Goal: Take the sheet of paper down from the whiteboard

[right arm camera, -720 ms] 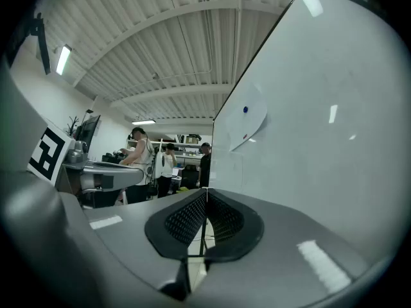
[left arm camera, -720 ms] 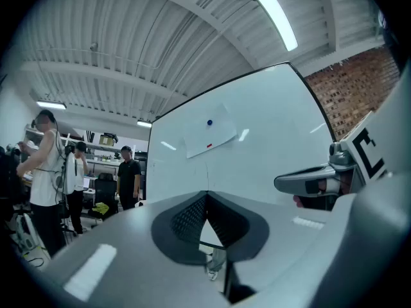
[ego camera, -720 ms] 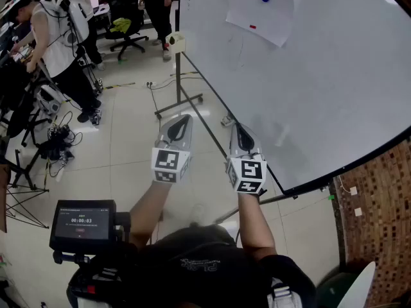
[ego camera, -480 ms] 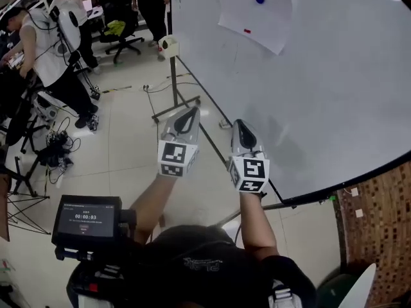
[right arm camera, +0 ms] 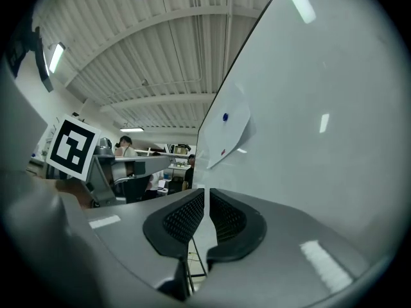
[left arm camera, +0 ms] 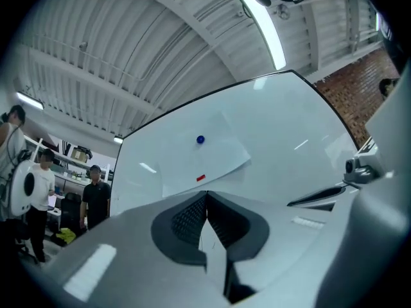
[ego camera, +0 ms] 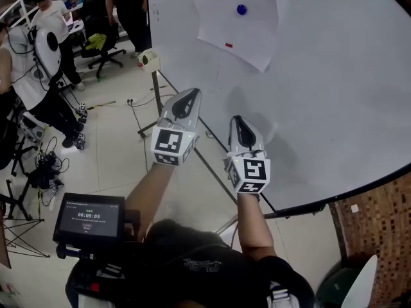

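Note:
A white sheet of paper (ego camera: pixel 239 25) hangs on the whiteboard (ego camera: pixel 327 88), pinned near its top by a blue magnet (ego camera: pixel 241 9); a small red mark (ego camera: pixel 228 45) sits near its lower edge. Both grippers point up at the board, below the sheet and clear of it. My left gripper (ego camera: pixel 191 94) is shut with nothing in it; its view shows the paper (left arm camera: pixel 209 162) and magnet (left arm camera: pixel 200 140) straight ahead of the jaws (left arm camera: pixel 206 195). My right gripper (ego camera: pixel 237 119) has its pads a thin slit apart and empty (right arm camera: pixel 205 191), with the paper (right arm camera: pixel 232 132) up ahead on the board.
The whiteboard's stand post and foot (ego camera: pixel 156 101) rise from the tiled floor at left. People (ego camera: pixel 38 56) and an office chair (ego camera: pixel 96 43) fill the far left. A small timer screen (ego camera: pixel 88 218) sits at the lower left. A brick wall (ego camera: pixel 379 236) is at the lower right.
Both grippers have come up closer to the whiteboard, the left one more. The paper now sits lower and further left in the head view.

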`<state>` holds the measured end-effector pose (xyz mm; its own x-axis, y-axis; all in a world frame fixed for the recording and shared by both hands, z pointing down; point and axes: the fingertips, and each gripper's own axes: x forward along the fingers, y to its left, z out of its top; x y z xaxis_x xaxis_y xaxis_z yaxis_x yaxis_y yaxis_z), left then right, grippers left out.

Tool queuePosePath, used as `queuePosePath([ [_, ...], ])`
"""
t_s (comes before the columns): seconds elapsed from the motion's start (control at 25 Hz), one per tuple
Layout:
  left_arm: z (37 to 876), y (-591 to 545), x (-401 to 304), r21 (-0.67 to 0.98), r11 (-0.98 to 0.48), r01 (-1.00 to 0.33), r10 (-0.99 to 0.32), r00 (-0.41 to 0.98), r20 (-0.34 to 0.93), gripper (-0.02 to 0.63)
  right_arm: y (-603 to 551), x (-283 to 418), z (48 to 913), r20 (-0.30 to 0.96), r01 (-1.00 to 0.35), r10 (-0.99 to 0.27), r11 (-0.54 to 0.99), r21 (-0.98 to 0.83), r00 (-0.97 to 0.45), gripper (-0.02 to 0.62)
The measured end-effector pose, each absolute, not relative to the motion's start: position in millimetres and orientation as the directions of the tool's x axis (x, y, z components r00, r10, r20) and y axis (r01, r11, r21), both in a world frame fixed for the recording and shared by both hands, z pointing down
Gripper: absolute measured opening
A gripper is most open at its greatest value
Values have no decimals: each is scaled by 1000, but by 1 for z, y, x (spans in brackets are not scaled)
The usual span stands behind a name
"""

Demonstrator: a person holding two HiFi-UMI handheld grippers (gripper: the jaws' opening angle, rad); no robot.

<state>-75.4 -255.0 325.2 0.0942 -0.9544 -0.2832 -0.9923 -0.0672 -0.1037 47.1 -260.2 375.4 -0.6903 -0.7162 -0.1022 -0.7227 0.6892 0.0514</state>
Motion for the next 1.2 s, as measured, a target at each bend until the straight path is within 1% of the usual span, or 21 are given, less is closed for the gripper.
queuePosePath([
  [0.08,315,-291,-85,-117,-94,-989,-947,125,-297,3,-288,42,370,-113,-745,-737,664,56,-666,48],
  [0.24,287,-322,-85,-132,-167,-977,-921,202,-332,3,-301,48,354,-136,-799,-788,598,61,-600,58],
  [0.4,255,-357,-70,-194,-269,-943,-892,320,-319,69,-318,46,335,-169,-835,-819,547,58,-548,69],
  [0.44,249,-365,-69,-205,-281,-937,-886,336,-321,86,-323,43,331,-182,-841,-823,539,51,-538,72],
  [0.52,236,-381,-71,-217,-298,-929,-870,359,-339,95,-336,38,320,-214,-851,-829,525,21,-517,81],
  [0.64,209,-417,-85,-224,-323,-920,-842,387,-375,133,-367,26,296,-257,-867,-841,498,-21,-476,118],
  [0.8,182,-450,-97,-226,-375,-899,-799,437,-413,138,-389,17,281,-290,-891,-862,450,-60,-416,124],
  [1.0,153,-441,-69,-235,-444,-865,-748,502,-435,146,-370,34,284,-298,-917,-883,395,-60,-362,124],
  [1.2,135,-426,-49,-254,-458,-852,-726,523,-446,152,-358,43,273,-305,-936,-896,350,-36,-323,132],
])
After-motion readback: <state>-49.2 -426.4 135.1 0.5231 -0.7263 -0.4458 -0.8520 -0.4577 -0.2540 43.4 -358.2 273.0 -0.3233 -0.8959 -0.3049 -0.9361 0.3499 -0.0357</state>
